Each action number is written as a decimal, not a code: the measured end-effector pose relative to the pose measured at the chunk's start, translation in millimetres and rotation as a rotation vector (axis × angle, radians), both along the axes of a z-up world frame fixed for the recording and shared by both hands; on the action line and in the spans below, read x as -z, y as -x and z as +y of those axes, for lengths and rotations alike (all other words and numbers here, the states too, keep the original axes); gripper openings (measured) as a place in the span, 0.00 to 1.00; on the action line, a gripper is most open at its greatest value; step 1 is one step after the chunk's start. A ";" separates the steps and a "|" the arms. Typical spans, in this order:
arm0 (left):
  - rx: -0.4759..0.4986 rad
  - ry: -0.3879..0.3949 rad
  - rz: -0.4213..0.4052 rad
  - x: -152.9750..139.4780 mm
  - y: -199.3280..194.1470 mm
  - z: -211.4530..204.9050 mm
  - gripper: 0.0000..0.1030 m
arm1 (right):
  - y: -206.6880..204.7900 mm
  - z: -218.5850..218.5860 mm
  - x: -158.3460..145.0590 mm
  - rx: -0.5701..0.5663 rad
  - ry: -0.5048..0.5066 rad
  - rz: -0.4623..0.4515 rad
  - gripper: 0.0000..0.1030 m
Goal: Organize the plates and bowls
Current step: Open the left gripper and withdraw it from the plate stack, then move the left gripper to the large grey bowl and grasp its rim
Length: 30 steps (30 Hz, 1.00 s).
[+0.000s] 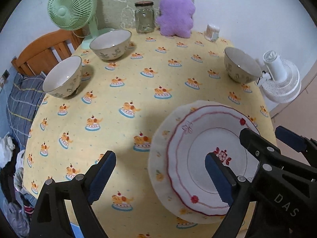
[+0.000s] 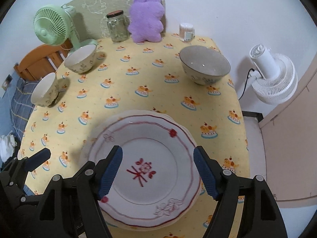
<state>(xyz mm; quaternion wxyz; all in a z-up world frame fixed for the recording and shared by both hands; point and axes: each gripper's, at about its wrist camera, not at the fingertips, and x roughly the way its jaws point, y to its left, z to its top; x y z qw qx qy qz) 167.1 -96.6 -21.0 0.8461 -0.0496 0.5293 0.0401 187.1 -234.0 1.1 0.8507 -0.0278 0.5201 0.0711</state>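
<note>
A stack of plates (image 1: 198, 138) lies on the yellow tablecloth (image 1: 122, 91). The top plate (image 2: 150, 138) is white with a red line border and a red flower motif. A larger plate with orange flowers shows beneath it. My right gripper (image 2: 158, 173) hangs open above the stack, with nothing between its pads. My left gripper (image 1: 161, 176) stands open over the stack's left edge, one finger over the plate and one over the cloth. Three floral bowls stand apart: two at the left (image 1: 63, 77) (image 1: 111, 43) and one at the right (image 2: 205, 65).
Along the back wall stand a green fan (image 1: 69, 8), a glass jar (image 1: 144, 17), a purple plush toy (image 1: 176, 13) and a cotton-swab tub (image 1: 213, 31). A white fan (image 2: 273, 77) sits off the table's right edge. A wooden chair (image 1: 43, 53) is at the left.
</note>
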 end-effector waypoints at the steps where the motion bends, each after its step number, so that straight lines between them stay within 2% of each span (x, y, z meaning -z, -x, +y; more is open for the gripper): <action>1: 0.004 0.002 -0.007 -1.6 0.2 3.9 0.90 | 0.6 4.3 -1.5 0.002 0.000 -0.002 0.75; 9: 0.062 -0.036 -0.043 -13.0 -1.7 53.4 0.90 | 3.1 52.3 -9.5 0.062 -0.007 -0.002 0.75; 15: 0.108 -0.014 -0.062 -15.9 -4.0 100.8 0.90 | 6.2 101.3 -15.7 0.091 -0.021 -0.032 0.75; 22: 0.147 -0.008 -0.076 -16.1 -10.2 151.0 0.88 | 2.6 157.6 -14.0 0.149 0.013 -0.026 0.76; 30: 0.144 -0.018 -0.112 -22.3 -29.3 197.5 0.84 | -10.7 212.7 -21.7 0.146 -0.021 -0.069 0.76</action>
